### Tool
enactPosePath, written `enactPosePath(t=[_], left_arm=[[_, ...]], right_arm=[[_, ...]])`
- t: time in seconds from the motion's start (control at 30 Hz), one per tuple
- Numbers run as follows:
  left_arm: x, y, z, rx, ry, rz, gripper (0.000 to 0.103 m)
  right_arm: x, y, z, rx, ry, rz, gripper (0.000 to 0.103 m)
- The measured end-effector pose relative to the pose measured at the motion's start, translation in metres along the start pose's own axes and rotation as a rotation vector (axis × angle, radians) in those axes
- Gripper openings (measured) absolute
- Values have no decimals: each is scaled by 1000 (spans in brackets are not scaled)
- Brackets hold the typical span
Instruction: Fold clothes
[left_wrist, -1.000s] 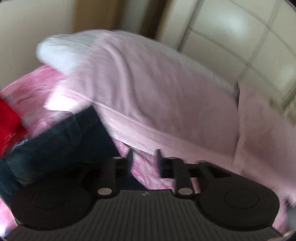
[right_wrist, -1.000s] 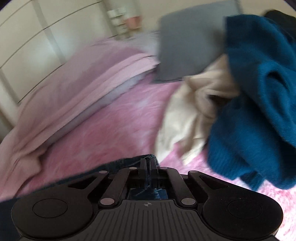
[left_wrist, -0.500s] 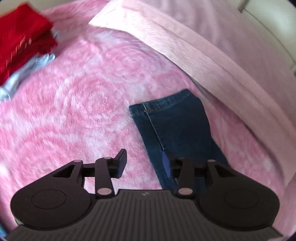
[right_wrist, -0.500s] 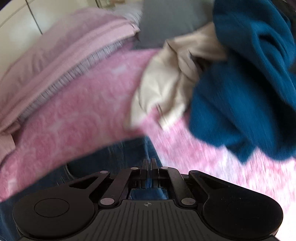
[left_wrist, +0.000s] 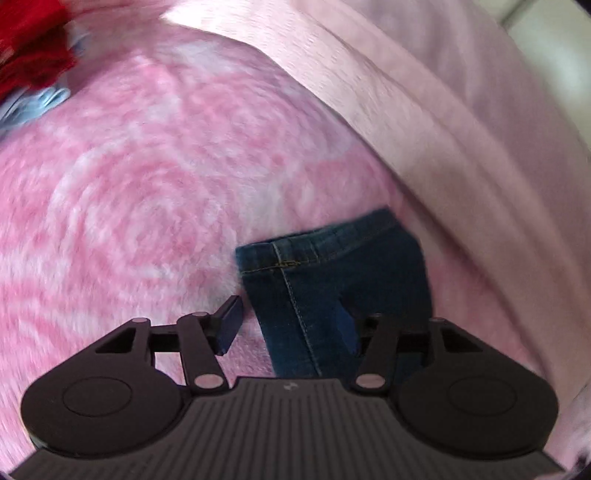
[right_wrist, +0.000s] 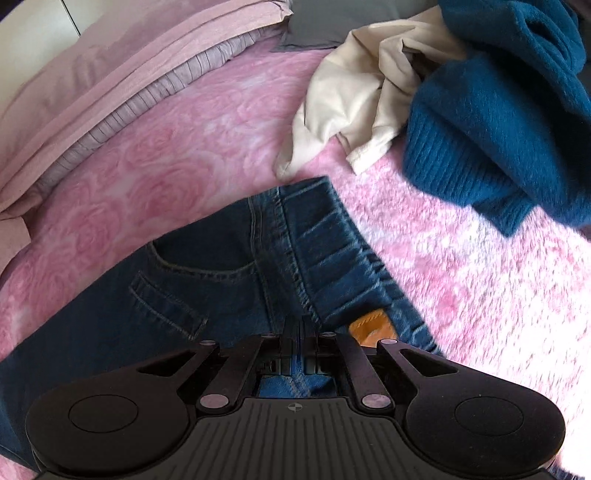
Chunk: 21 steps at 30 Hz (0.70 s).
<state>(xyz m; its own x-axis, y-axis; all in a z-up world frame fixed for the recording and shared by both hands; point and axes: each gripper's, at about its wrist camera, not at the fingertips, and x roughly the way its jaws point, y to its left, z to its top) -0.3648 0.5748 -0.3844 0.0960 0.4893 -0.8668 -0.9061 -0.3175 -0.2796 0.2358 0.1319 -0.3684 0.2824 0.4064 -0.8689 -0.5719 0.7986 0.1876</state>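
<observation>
Dark blue jeans lie on a fluffy pink blanket. In the left wrist view the leg end of the jeans, with its hem and side seam, lies under my left gripper. Its jaws stand apart and are closing, with the denim between them; the right pad sits over the cloth and the left pad hangs over the blanket. In the right wrist view my right gripper is shut on the waistband of the jeans, beside the tan leather patch.
A teal knit sweater and a cream garment are heaped at the right, with a grey pillow behind. A pale pink folded cover runs along the far side. A red garment lies at the far left.
My left gripper has dropped and tipped down, from facing the pink cover to hovering over the jeans leg end. My right gripper has sunk toward the bed, still shut on the waistband.
</observation>
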Motion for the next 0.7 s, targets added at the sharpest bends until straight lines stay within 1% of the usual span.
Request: enactPosePath(t=[0.03,0.07,0.1,0.13,0.2,0.23,0.27,0.33,0.47,0.53,0.57,0.6,0.67,0.7], left_arm=[[2,-5,1,54,2,15,20],[-3,-7,2,101,-18,-5,1],[-8,-8,3,146,-40,-26,1],[-20,-5,1,154,-85,-61,1],[-46,6,-5,197,-159,-106,1],[-52,14,-8,226,-167,-102,2],[-49,23,-12,263,-156,-70,5],[-30,34,-21,333,-101,-5,10],[-33,29,-27,416,-174,28,11],[-45,23,-29,395,-259,67,17],[-52,19,-31,385,-295,99,19],[-59,15,-34,384,-331,129,19],[-68,2,-39,410,-372,164,16],[-70,-5,-45,432,-366,122,16]], right_arm=[[1,2,-3,7,-1,-4,2],[0,5,-6,9,-8,-11,2],[0,8,-9,8,-20,-20,2],[-2,11,-10,3,-27,-26,2],[-4,16,-11,-21,-26,-18,2],[-5,19,-11,-36,-23,-14,2],[-4,20,-12,-46,-20,-17,2],[-2,23,-15,-53,-16,-29,2],[-3,28,-18,-54,-26,-47,2],[-5,30,-20,-80,-35,-47,2],[-6,31,-20,-95,-40,-48,2],[-7,32,-21,-106,-46,-52,2],[-12,34,-25,-124,-65,-40,2],[-14,35,-27,-130,-72,-26,2]])
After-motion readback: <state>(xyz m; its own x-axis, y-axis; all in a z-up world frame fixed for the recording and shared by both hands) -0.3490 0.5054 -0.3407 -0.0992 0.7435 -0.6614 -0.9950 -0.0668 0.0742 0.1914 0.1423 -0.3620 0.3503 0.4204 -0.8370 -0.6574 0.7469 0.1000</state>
